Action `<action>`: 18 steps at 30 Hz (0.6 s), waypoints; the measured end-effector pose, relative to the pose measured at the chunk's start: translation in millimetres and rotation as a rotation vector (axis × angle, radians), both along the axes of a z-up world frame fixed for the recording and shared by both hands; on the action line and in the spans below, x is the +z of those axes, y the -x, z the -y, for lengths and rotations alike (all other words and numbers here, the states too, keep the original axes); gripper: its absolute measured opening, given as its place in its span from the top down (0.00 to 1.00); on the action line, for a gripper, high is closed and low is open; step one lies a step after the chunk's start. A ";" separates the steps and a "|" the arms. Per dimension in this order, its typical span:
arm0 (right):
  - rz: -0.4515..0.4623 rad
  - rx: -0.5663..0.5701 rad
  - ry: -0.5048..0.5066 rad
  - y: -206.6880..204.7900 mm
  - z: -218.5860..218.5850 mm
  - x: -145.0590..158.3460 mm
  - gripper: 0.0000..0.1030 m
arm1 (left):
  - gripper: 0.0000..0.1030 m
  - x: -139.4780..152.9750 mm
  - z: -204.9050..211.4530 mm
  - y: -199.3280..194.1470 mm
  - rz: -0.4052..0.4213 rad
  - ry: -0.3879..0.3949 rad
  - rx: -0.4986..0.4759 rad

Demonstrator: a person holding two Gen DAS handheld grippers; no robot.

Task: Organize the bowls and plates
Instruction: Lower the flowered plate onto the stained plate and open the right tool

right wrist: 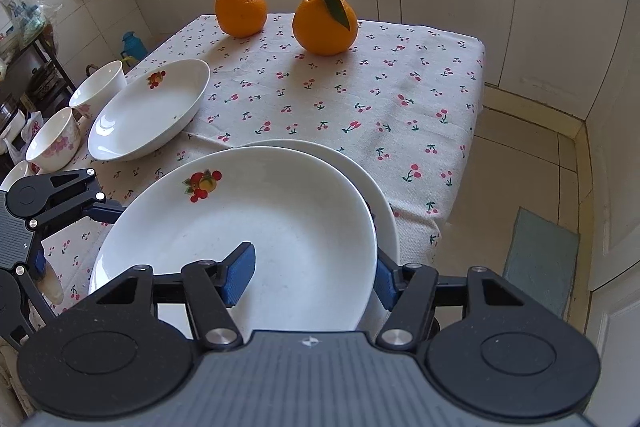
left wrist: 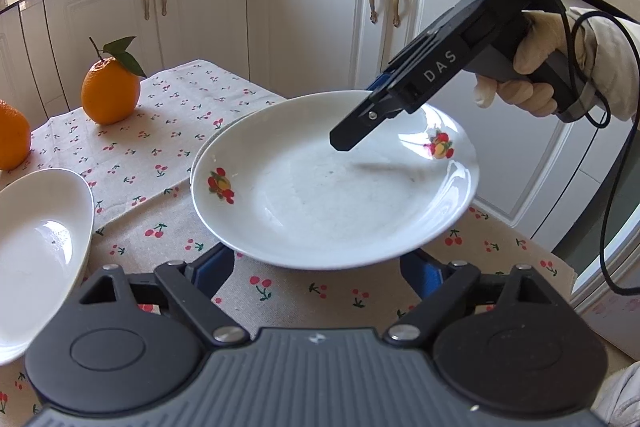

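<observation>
- Far left, right wrist view: two bowls [right wrist: 76, 119] at surface [right wrist: 360, 99] edge; spare plate [right wrist: 148, 111] just beside them.
- Left tool [left wrist: 320, 263]: fingers apart, under near rim of top plate [left wrist: 332, 179], not pressing it.
- Centre: top plate tilted over lower plate [right wrist: 380, 187].
- Two oranges [right wrist: 324, 19] at far side, well apart from plates.
- Right tool [right wrist: 316, 275]: clamped on top plate rim, one pad [right wrist: 240, 275] inside, other outside.
</observation>
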State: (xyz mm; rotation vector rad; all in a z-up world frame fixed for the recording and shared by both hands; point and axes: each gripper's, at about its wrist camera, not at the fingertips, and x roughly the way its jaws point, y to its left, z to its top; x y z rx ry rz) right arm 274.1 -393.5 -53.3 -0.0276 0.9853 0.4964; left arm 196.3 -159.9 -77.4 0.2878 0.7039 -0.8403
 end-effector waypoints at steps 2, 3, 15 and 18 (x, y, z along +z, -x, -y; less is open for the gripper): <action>0.000 -0.007 0.005 2.0 0.8 0.7 0.35 | 0.12 -0.4 -0.3 -0.2 -0.001 0.002 -0.001; 0.001 -0.009 0.006 2.8 1.3 1.2 0.34 | 0.12 -0.4 -0.5 -0.3 -0.001 0.003 -0.001; 0.013 -0.052 0.032 12.4 3.3 9.2 0.30 | 0.12 -2.0 -1.5 0.3 0.008 0.008 -0.005; 0.012 -0.057 0.040 15.4 1.2 9.6 0.26 | 0.12 0.2 -2.6 3.9 0.027 0.006 0.001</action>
